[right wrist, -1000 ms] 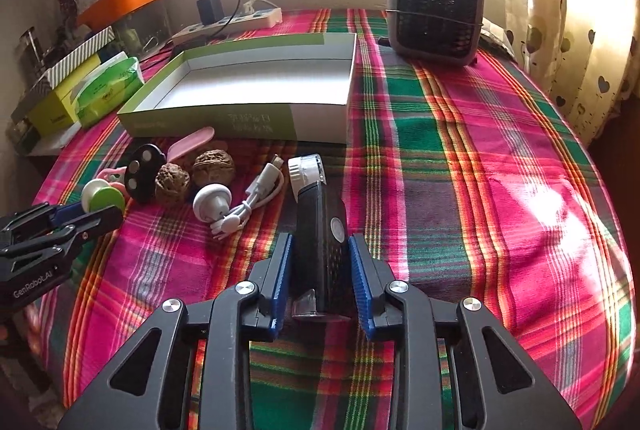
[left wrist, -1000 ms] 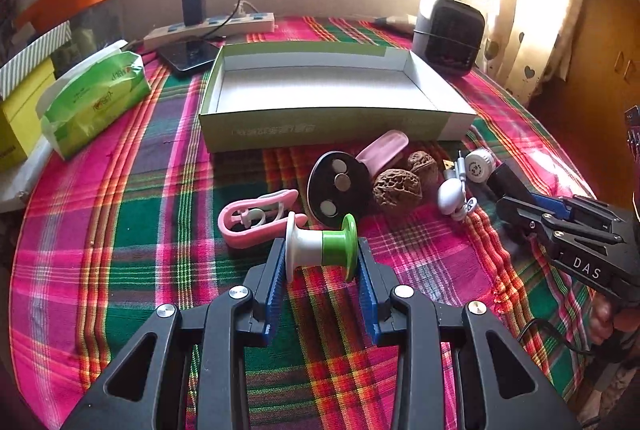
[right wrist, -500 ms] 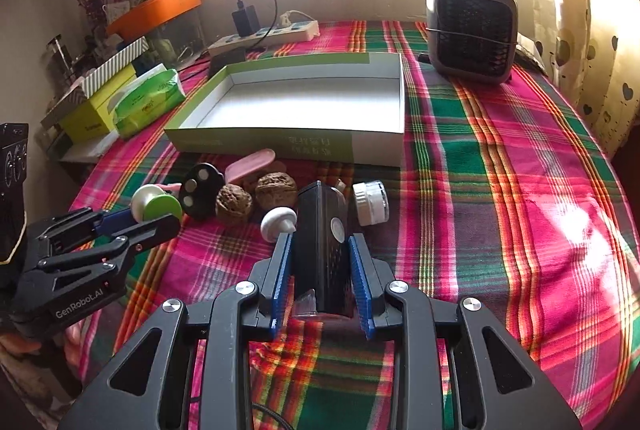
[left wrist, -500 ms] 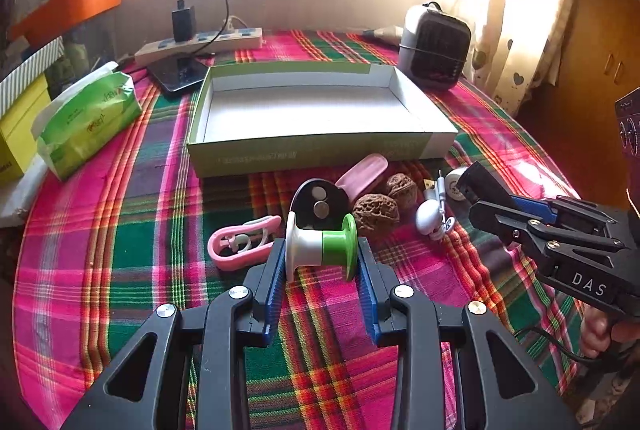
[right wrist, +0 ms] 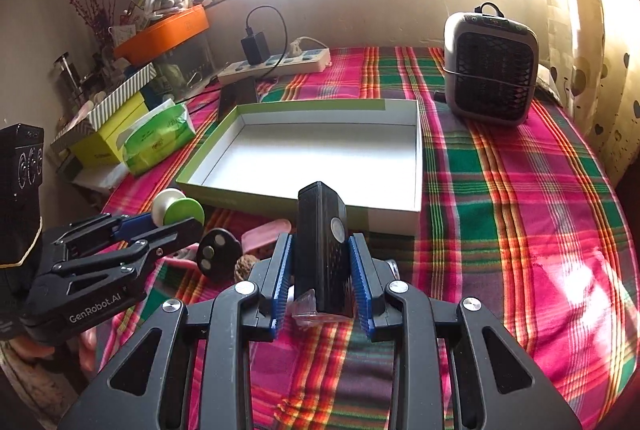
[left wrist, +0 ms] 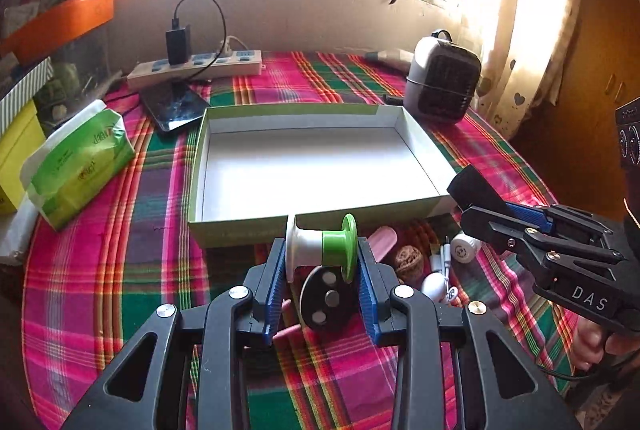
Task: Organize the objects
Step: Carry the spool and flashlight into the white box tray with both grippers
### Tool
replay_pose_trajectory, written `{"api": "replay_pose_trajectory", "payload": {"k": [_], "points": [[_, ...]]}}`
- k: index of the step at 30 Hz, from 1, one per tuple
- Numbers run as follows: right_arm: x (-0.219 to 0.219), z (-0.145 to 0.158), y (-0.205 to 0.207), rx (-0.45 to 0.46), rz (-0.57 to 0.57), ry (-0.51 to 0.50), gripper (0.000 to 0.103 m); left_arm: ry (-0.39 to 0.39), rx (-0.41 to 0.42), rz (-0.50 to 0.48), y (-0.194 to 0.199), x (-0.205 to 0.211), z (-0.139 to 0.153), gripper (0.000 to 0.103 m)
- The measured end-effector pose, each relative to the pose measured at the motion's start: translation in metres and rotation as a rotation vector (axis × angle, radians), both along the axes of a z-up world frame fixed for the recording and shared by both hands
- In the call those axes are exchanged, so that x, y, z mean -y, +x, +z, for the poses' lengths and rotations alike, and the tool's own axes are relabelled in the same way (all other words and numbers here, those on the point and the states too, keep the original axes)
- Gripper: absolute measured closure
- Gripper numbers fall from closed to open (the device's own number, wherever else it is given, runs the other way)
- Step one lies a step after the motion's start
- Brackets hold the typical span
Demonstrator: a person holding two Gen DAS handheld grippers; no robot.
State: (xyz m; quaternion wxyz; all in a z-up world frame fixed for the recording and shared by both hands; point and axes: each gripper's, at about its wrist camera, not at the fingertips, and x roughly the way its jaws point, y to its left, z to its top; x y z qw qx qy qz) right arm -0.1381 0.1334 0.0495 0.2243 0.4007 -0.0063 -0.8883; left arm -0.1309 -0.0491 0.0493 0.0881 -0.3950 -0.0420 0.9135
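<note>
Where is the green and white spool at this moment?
The green and white spool is clamped in the left claw, low and central in the left wrist view, above the black disc and just before the front wall of the open box.

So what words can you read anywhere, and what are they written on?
"DAS": on the side of the right gripper, seen from the left camera.
"GenRobot.AI": on the side of the left gripper, seen from the right camera.
Tissue pack: print too blurred to read.
Box front wall: faint print, unreadable.
</note>
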Motion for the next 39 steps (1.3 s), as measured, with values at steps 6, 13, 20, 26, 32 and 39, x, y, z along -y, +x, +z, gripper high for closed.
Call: {"api": "replay_pose_trajectory", "payload": {"k": [6, 13, 20, 26, 32, 39], "points": [[0.006, 0.006, -0.029, 0.003, -0.001, 0.001, 0.073, -0.018, -0.01, 0.018, -0.028, 0.006, 0.003, 0.072], [0.012, 0.007, -0.063, 0.022, -0.011, -0.003, 0.073, 0.001, 0.002, 0.031, -0.062, 0.016, 0.007, 0.072], [0.023, -0.006, -0.097, 0.068, -0.03, 0.011, 0.073, -0.019, 0.024, 0.038, -0.093, 0.019, 0.0, 0.072], [0.028, -0.021, -0.121, 0.106, -0.05, 0.023, 0.073, -0.029, 0.055, 0.037, -0.118, 0.02, -0.011, 0.072], [0.032, -0.03, -0.136, 0.131, -0.058, 0.027, 0.073, -0.05, 0.08, 0.042, -0.133, 0.019, -0.022, 0.072], [0.033, -0.039, -0.147, 0.147, -0.073, 0.045, 0.073, -0.043, 0.097, 0.048, -0.142, 0.022, -0.029, 0.072]]}}
